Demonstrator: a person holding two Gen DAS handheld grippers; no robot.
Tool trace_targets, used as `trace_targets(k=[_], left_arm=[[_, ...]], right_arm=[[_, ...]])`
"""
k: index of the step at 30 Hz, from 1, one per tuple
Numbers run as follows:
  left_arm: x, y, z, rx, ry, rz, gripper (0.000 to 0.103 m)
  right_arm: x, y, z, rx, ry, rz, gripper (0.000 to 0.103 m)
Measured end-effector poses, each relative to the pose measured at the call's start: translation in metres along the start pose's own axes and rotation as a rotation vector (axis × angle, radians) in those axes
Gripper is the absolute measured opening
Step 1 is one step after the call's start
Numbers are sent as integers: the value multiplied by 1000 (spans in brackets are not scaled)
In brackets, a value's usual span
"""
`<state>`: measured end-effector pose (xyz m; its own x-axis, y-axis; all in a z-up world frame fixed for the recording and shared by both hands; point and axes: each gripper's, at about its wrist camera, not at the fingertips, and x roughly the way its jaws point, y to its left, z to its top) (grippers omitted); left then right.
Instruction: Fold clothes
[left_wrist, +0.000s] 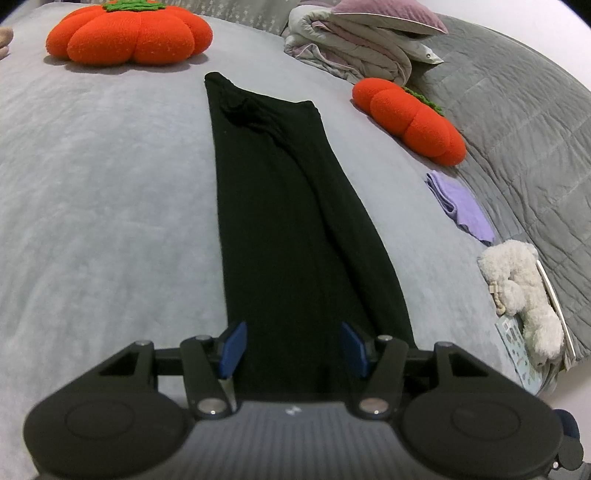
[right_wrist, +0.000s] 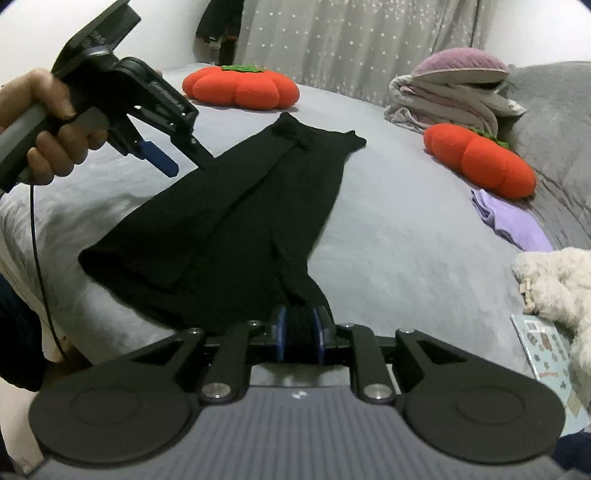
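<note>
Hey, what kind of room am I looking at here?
Most likely a bedroom: a wide bed under a grey sheet, a pile of folded bedding topped by a purple pillow, and a starry grey curtain behind.

Your left gripper (left_wrist: 290, 349): blue pads wide apart, nothing between them, black trousers (left_wrist: 280, 221) below, running lengthwise away across grey bedspread (left_wrist: 103, 184). Large orange pumpkin cushion (left_wrist: 129, 31) far left, smaller one (left_wrist: 410, 120) right of trousers. Lilac cloth (left_wrist: 460, 206), white plush toy (left_wrist: 524, 291) along right side. Folded bedding pile (left_wrist: 362, 44) at far end.
</note>
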<state>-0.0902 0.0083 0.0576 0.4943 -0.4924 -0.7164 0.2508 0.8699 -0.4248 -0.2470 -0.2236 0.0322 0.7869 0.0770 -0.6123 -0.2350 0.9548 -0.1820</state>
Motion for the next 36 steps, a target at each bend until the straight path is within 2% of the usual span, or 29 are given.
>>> trace_targets(k=[2,3,4,11,13,18,20,22,26,28,30,36], left_arm=[[0,0,0,1,0,2,58],[0,0,0,1,0,3,58],[0,0,0,0,0,2,58],[0,-1,0,0,3,-1,58],[0,0,0,2,5,-2,58],[0,1,0,5,8,1,58],[0,1,0,6,8,1,58],[0,1,-1,6,9,1,58],[0,0,-2,8,10,1,58],[0,0,-2,8,10,2,58],[0,0,-2,9,11,1,58],[1,0,-2,6,13,2,58]], right_arm=[[1,-2,-1,8,4,-6,20],[1,-3,-1,12,7,-8,11],[1,-4,-2,16,9,-11,9],[-10,-11,4,15,-17,6,8],[-13,-10,4,-8,-13,34,8],[-3,-8,-2,-47,22,14,8],[3,-8,-4,-45,38,-10,8],[4,-8,-4,-48,40,-29,21],[5,-10,-4,-40,38,-31,21],[7,-12,-5,-32,45,-28,7],[7,-15,-4,-14,45,-24,2],[-8,-32,4,124,-13,3,1]])
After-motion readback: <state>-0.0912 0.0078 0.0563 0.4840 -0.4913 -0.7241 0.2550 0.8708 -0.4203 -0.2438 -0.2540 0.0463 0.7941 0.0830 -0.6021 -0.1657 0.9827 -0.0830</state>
